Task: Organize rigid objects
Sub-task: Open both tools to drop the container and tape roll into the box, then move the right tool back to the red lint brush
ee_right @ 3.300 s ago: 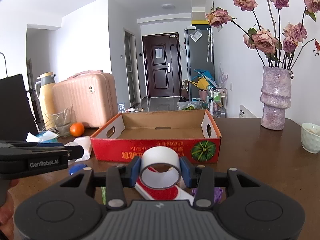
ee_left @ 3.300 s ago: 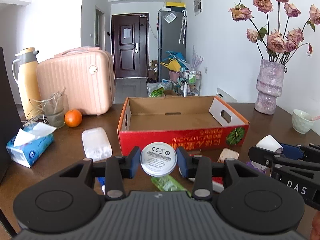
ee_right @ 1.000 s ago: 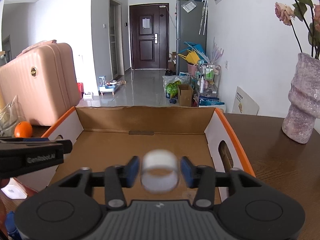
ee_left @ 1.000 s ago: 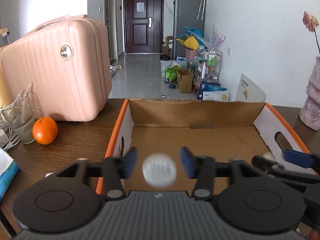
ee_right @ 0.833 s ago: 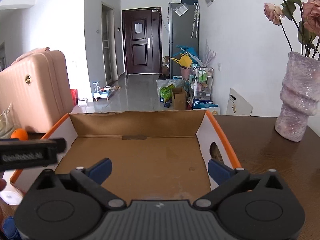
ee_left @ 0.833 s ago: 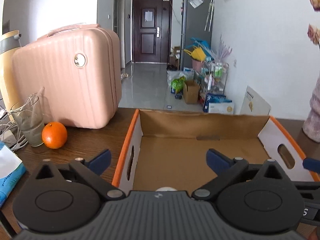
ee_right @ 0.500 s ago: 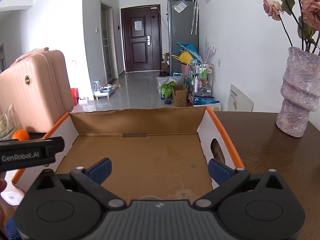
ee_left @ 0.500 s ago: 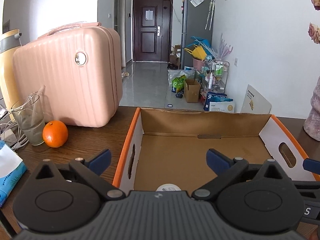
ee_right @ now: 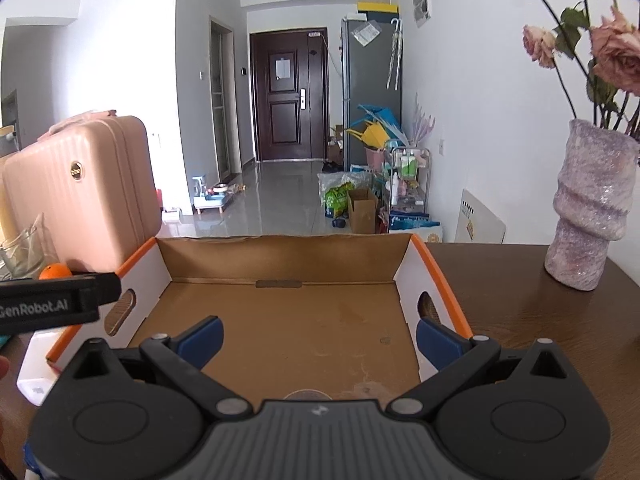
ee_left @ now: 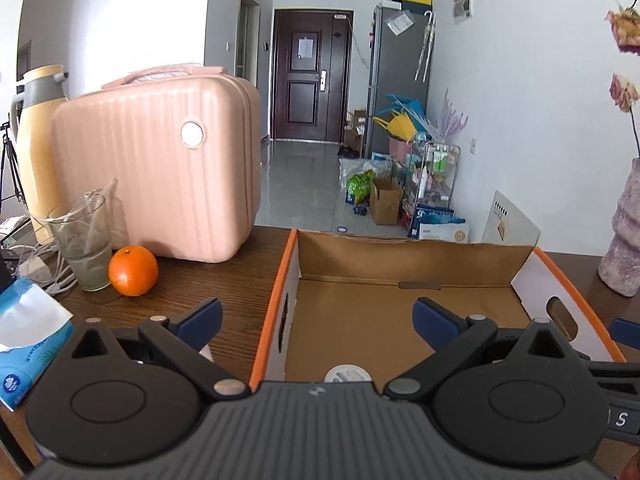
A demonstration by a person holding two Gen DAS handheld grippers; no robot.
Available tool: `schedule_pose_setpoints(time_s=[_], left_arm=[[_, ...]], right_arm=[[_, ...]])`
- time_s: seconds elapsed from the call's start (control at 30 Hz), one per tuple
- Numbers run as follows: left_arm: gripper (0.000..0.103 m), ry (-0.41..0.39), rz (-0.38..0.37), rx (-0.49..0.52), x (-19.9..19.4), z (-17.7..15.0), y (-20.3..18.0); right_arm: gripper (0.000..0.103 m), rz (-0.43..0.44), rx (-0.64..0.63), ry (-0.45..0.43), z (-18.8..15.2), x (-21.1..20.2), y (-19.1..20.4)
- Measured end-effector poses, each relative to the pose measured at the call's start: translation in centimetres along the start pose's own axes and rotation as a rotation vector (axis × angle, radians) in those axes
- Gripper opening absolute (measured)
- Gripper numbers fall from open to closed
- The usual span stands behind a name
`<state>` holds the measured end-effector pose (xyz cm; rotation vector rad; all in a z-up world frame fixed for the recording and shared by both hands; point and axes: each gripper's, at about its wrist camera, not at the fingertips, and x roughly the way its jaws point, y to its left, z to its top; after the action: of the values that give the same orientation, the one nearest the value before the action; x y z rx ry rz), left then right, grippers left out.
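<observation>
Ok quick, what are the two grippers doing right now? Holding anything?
Left gripper: open, holding nothing; its jaws have just opened, tin in the box.
Right gripper: open, empty; jaws just opened.

Tin [ee_left: 347, 374] in box [ee_left: 416, 256]; orange [ee_left: 133, 265] left of box.

"GenRobot.AI" stands in white on the left gripper's black body [ee_right: 56, 306] (its first letter cut off at the frame's left edge).

A home: entrance door [ee_left: 311, 76], fridge [ee_left: 400, 76], pink suitcase [ee_left: 156, 160].
</observation>
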<state>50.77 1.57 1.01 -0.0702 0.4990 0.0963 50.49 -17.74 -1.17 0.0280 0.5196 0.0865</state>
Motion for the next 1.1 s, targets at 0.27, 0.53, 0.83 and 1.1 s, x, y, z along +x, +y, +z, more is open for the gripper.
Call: schedule_pose_setpoints(time_s=[0.27, 0.53, 0.83, 1.1], left_arm=[[0.103, -0.071, -0.024, 0.02, -3.9, -1.1, 0.7], [0.103, -0.104, -0.043, 0.051, -7.3, -3.3, 1.1], [0.103, -0.121, -0.052, 0.066, -10.7, -5.6, 1.8], [0.103, -0.11, -0.056, 0.071, -13.2, -7.4, 2.2]], right_arm=[[0.103, 0.002, -0.009, -0.054, -1.3, -3.6, 0.1], [0.103, 0.01, -0.029, -0.079, -3.3, -7.2, 0.6], [0.103, 0.017, -0.042, -0.097, -5.7, -10.8, 0.7], [0.103, 0.028, -0.05, -0.112, -7.7, -13.7, 0.8]])
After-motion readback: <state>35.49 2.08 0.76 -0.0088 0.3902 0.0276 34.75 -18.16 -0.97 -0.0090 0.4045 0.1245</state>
